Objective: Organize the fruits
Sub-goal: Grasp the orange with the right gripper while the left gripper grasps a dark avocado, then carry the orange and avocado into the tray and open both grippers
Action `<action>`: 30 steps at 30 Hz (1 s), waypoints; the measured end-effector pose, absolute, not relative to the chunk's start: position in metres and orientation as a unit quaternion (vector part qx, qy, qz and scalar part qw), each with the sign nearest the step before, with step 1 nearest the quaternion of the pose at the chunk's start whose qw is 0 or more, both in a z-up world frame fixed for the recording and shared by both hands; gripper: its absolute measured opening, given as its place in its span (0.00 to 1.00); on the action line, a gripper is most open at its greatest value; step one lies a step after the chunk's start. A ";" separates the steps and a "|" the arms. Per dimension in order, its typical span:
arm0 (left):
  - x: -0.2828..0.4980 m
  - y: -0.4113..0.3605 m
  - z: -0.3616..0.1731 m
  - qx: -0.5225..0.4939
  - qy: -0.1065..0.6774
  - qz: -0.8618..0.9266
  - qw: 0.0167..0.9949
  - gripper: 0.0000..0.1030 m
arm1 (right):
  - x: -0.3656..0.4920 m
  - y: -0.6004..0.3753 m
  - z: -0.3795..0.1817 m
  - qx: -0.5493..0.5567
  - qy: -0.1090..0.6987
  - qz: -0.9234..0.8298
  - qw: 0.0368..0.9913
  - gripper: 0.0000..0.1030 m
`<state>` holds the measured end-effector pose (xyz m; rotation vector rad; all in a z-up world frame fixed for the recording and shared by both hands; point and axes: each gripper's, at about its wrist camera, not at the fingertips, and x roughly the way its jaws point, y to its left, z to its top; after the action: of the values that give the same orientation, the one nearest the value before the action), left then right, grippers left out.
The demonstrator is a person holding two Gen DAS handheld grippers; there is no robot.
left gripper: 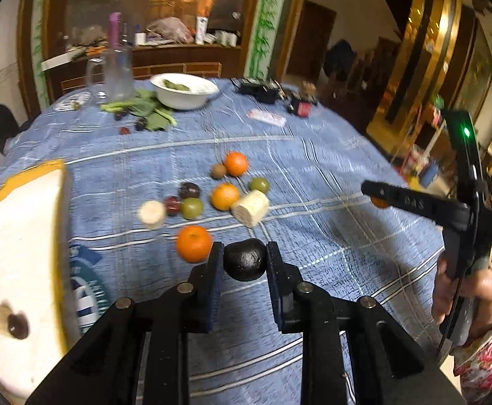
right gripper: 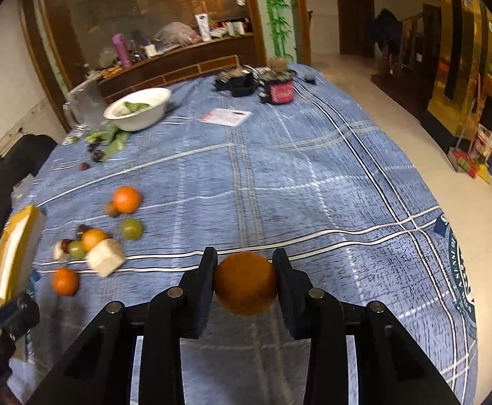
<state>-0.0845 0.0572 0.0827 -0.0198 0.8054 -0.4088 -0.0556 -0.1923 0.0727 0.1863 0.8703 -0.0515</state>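
I am holding one fruit in each tool at once, which I judge saves a trip to the container. The left gripper (left gripper: 245, 259) is gripping a dark, rough-skinned fruit (left gripper: 245, 260); its fingers (left gripper: 213, 270) are pressing on both flanks, and the fruit is sitting right at the tips, so the hold is shallow. The right gripper (right gripper: 245, 275) is clamping an orange (right gripper: 245, 283) in the same manner, squeezed across its widest part.

Both loads are hanging above the blue checked cloth of the table (right gripper: 313, 175), clear of the loose pile (left gripper: 212, 195) of oranges, green and dark plums and pale chunks lying in a cluster to the left of centre. The pieces are touching or nearly touching, so lifting out of the group is avoiding knocks.

The white tray with a yellow rim (left gripper: 23, 253) is lying at the left edge, near my left tool, and it is already carrying a dark fruit (left gripper: 18, 326) beside a pale chunk. I judge it is the destination, and the left fruit is closer to it. The orange is well apart from it, out over the right half, so it has further to travel.

The frames are blurred, so the tools are probably in motion.
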 end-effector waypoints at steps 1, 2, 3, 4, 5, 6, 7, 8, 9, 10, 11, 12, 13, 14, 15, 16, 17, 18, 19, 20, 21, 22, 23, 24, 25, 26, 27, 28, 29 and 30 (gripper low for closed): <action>-0.087 0.066 0.087 -0.017 0.384 -0.195 0.902 0.23 | -0.058 -0.187 0.078 0.085 0.418 -0.022 0.904 0.35; -0.090 0.076 0.092 -0.024 0.379 -0.191 0.905 0.23 | -0.062 -0.179 0.086 0.077 0.414 -0.017 0.907 0.35; -0.093 0.091 0.098 -0.034 0.372 -0.183 0.909 0.23 | -0.065 -0.173 0.091 0.072 0.411 -0.014 0.909 0.35; -0.095 0.099 0.101 -0.040 0.370 -0.178 0.911 0.23 | -0.071 -0.162 0.100 0.062 0.404 -0.007 0.913 0.35; -0.096 0.116 0.105 -0.051 0.366 -0.169 0.914 0.23 | -0.073 -0.156 0.105 0.058 0.400 -0.003 0.915 0.35; -0.097 0.127 0.108 -0.059 0.363 -0.162 0.916 0.23 | -0.078 -0.144 0.113 0.051 0.393 0.007 0.918 0.35; -0.098 0.139 0.111 -0.066 0.360 -0.154 0.918 0.23 | -0.081 -0.134 0.120 0.046 0.389 0.016 0.920 0.35; -0.099 0.153 0.113 -0.074 0.357 -0.145 0.920 0.23 | -0.082 -0.123 0.125 0.041 0.386 0.025 0.921 0.35; -0.098 0.168 0.115 -0.081 0.355 -0.133 0.922 0.23 | -0.084 -0.114 0.128 0.037 0.383 0.032 0.922 0.35; -0.098 0.184 0.117 -0.088 0.354 -0.121 0.923 0.23 | -0.085 -0.100 0.134 0.029 0.380 0.044 0.924 0.35; -0.098 0.194 0.116 -0.091 0.353 -0.111 0.924 0.23 | -0.086 -0.084 0.140 0.019 0.376 0.057 0.925 0.35; -0.097 0.208 0.116 -0.093 0.352 -0.095 0.926 0.23 | -0.086 -0.069 0.144 0.012 0.373 0.070 0.925 0.35; -0.097 0.222 0.114 -0.095 0.353 -0.077 0.928 0.23 | -0.086 -0.054 0.148 0.007 0.371 0.085 0.925 0.35; -0.097 0.231 0.112 -0.097 0.354 -0.067 0.928 0.23 | -0.086 -0.039 0.151 0.003 0.370 0.101 0.924 0.35; -0.096 0.245 0.110 -0.103 0.356 -0.054 0.927 0.23 | -0.085 -0.023 0.153 0.000 0.370 0.119 0.922 0.35; -0.097 0.256 0.108 -0.110 0.358 -0.046 0.926 0.23 | -0.084 -0.011 0.153 -0.003 0.371 0.133 0.919 0.35; -0.096 0.267 0.105 -0.118 0.361 -0.038 0.924 0.23 | -0.083 0.002 0.153 -0.005 0.373 0.149 0.916 0.35; -0.094 0.277 0.104 -0.126 0.363 -0.030 0.923 0.23 | -0.081 0.021 0.152 -0.007 0.379 0.173 0.909 0.35; -0.094 0.286 0.102 -0.133 0.364 -0.023 0.921 0.23 | -0.079 0.035 0.149 -0.007 0.383 0.190 0.904 0.35; -0.094 0.294 0.102 -0.140 0.364 -0.015 0.921 0.23 | -0.079 0.044 0.146 -0.007 0.386 0.201 0.900 0.35; -0.094 0.300 0.101 -0.145 0.364 -0.007 0.920 0.23 | -0.075 0.062 0.140 -0.009 0.391 0.219 0.894 0.35; -0.093 0.307 0.101 -0.150 0.366 0.003 0.918 0.23 | -0.072 0.075 0.135 -0.014 0.396 0.229 0.889 0.35; -0.093 0.312 0.100 -0.155 0.370 0.010 0.916 0.23 | -0.068 0.087 0.129 -0.017 0.404 0.238 0.883 0.36; -0.092 0.316 0.099 -0.157 0.373 0.012 0.914 0.23 | -0.066 0.093 0.125 -0.017 0.411 0.245 0.878 0.36; -0.089 0.320 0.097 -0.155 0.377 0.016 0.913 0.23 | -0.063 0.103 0.120 -0.012 0.420 0.261 0.869 0.36; -0.086 0.322 0.095 -0.149 0.382 0.023 0.912 0.23 | -0.062 0.109 0.117 -0.010 0.423 0.272 0.864 0.36; -0.083 0.324 0.093 -0.146 0.386 0.026 0.911 0.23 | -0.061 0.119 0.111 -0.014 0.425 0.286 0.859 0.36; -0.079 0.327 0.090 -0.147 0.391 0.029 0.908 0.23 | -0.061 0.125 0.107 -0.018 0.425 0.291 0.857 0.36; -0.074 0.330 0.086 -0.152 0.396 0.029 0.905 0.23 | -0.060 0.132 0.101 -0.023 0.430 0.296 0.852 0.36; -0.067 0.334 0.081 -0.159 0.403 0.027 0.901 0.23 | -0.058 0.140 0.093 -0.025 0.441 0.301 0.845 0.36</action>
<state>-0.0674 0.3338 0.0807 -0.3291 0.8341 0.0562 -0.0578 0.1399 0.0928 -0.0525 0.9295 0.6350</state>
